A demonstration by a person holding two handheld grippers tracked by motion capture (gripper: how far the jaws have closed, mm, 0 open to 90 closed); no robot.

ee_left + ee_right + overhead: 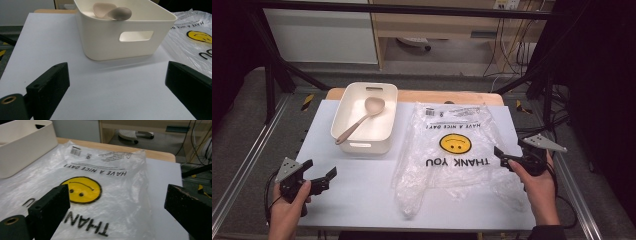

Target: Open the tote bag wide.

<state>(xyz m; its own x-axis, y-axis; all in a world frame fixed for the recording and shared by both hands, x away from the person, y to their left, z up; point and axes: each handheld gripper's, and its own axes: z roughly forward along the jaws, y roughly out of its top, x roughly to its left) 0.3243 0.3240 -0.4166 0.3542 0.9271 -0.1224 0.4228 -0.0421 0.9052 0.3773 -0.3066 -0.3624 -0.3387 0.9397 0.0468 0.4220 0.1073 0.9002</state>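
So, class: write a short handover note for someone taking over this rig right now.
Left claw: open, holding nothing, over the white mat near its front left.
Right claw: open, holding nothing, at the plastic bag's right edge.
Spoon leans in the white bin; the bag lies flat beside it.
Done: nothing gripped yet.
Left: probably get the spoon into the bag.

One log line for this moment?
left tongs: open, empty | right tongs: open, beside plastic bag | spoon: in bin

One bin (364, 117), one spoon (362, 119), one bag (455, 147)
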